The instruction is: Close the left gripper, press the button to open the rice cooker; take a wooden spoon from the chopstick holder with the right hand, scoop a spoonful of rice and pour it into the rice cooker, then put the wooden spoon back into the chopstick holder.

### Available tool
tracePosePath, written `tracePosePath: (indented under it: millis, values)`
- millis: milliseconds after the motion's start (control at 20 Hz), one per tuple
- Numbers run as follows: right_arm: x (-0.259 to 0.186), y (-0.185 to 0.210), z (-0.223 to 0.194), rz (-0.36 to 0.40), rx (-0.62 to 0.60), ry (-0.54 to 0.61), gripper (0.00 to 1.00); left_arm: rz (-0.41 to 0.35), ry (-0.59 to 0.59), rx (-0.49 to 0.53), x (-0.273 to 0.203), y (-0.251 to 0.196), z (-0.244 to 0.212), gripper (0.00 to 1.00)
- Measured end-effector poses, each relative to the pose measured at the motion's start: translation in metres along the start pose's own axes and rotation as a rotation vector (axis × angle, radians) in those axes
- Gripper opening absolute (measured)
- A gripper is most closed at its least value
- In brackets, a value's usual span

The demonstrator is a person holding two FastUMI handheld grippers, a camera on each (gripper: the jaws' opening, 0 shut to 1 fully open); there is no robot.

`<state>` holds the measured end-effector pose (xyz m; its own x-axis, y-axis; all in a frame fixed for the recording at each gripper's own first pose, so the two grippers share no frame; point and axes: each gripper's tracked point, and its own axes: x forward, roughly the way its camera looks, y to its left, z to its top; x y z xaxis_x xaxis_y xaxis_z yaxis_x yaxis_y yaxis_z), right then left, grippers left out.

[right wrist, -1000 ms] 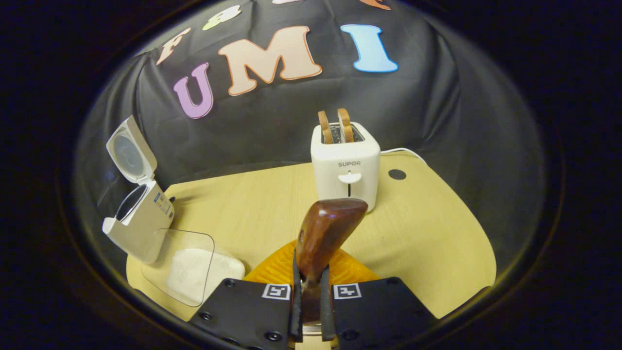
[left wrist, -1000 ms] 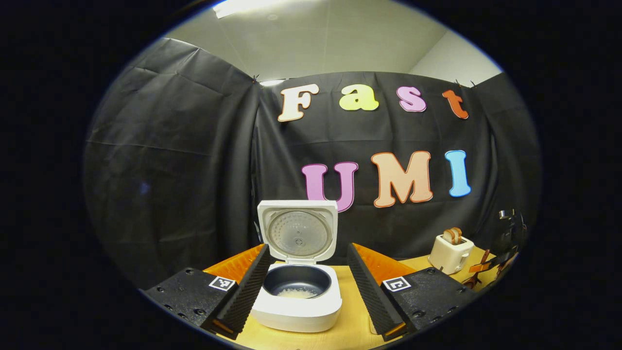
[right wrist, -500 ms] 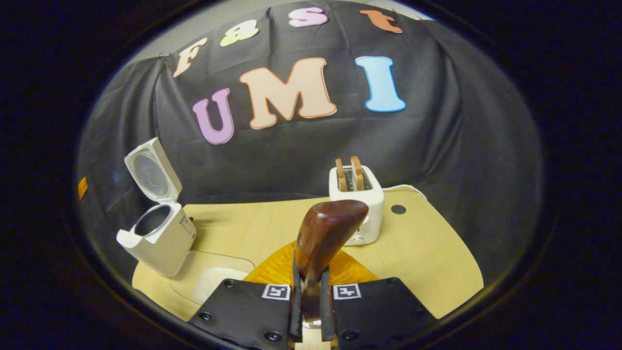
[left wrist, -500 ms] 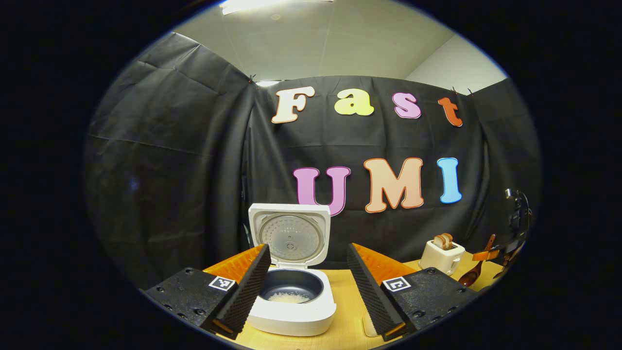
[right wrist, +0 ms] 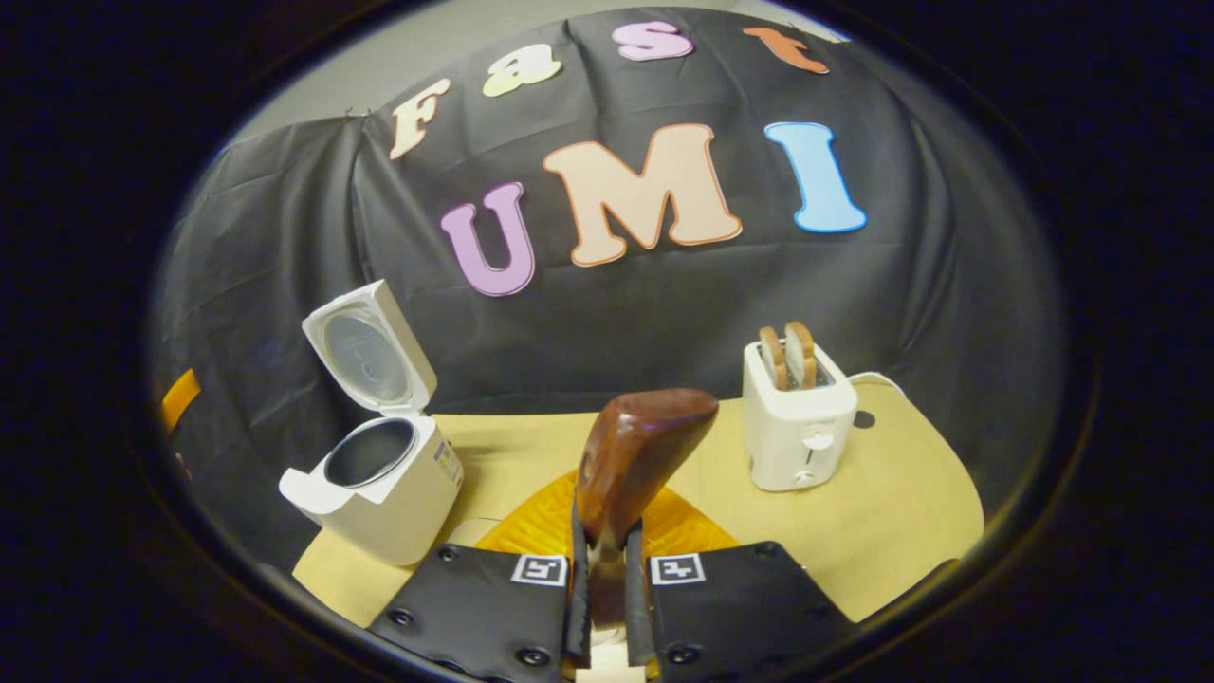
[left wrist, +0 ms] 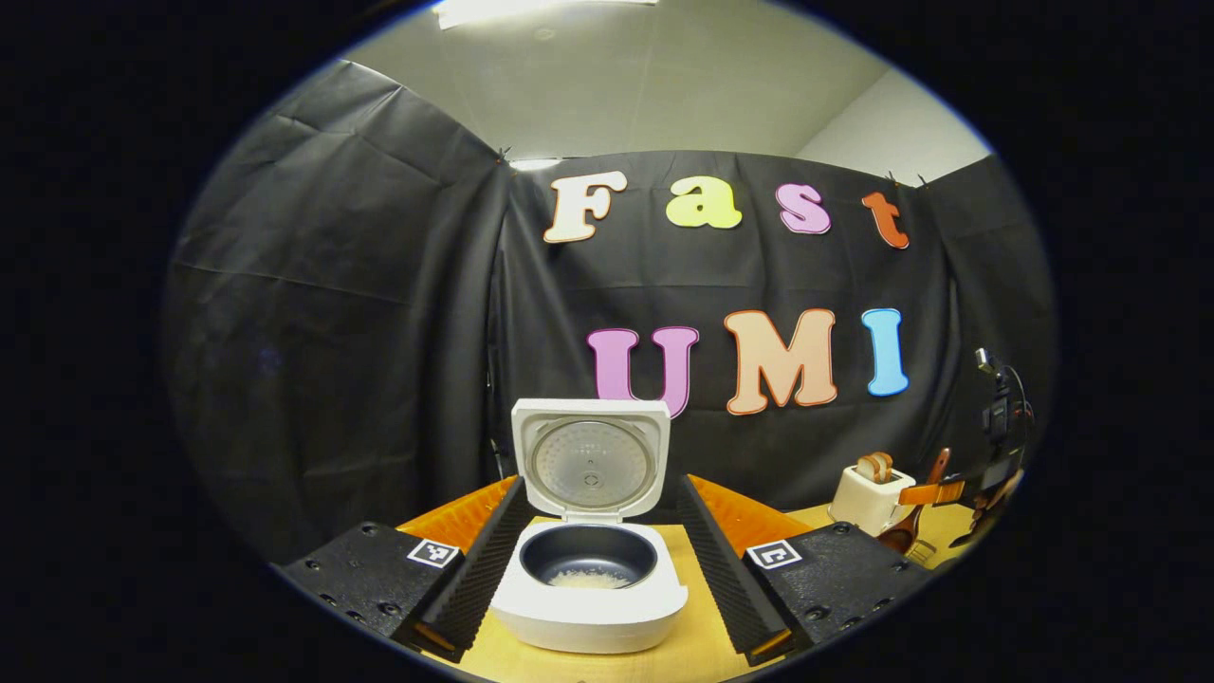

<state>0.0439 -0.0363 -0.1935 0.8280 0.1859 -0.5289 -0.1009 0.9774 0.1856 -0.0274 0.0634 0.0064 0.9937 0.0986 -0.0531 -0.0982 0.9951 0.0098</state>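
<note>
- Rice cooker [left wrist: 590,569] stands lid-up on the table [right wrist: 901,512], rice in its pot, framed by the left gripper [left wrist: 599,569], fingers wide apart;
- Right gripper [right wrist: 601,607] is held level, pinching the wooden spoon [right wrist: 634,465], bowl raised.

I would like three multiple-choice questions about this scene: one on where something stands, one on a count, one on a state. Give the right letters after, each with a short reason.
1. In the right gripper view, where does the toaster stand relative to the rice cooker?
A. To its right
B. To its left
C. On top of it

2. How many slices stand in the toaster?
A. None
B. Two
C. Four

3. What is the state of the rice cooker's lid?
A. Shut
B. Open and upright
C. Taken off, lying on the table

Answers: 1 A, the cooker sits left, the toaster right. 2 B, two slices stick up. 3 B, it stands raised above the pot.
</note>
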Motion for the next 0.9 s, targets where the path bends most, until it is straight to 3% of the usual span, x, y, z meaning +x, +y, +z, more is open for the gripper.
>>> tracePosePath:
  millis: [400, 450, 650, 700, 900]
  values:
    - [0.038, 0.035, -0.04, -0.042, -0.049, 0.054, 0.17, 0.035, 0.009, 0.013, -0.012, 0.039, -0.001, 0.94]
    - [0.043, 0.038, -0.047, -0.053, -0.056, 0.064, 0.17, 0.041, 0.011, 0.013, -0.013, 0.043, -0.002, 0.91]
    - [0.061, 0.045, -0.066, -0.105, -0.09, 0.086, 0.18, 0.064, 0.019, 0.017, -0.02, 0.065, -0.004, 0.96]
    - [0.065, 0.047, -0.07, -0.118, -0.1, 0.09, 0.18, 0.07, 0.02, 0.019, -0.021, 0.07, -0.004, 0.91]
    - [0.078, 0.055, -0.079, -0.17, -0.125, 0.085, 0.18, 0.092, 0.026, 0.02, -0.025, 0.088, -0.007, 0.93]
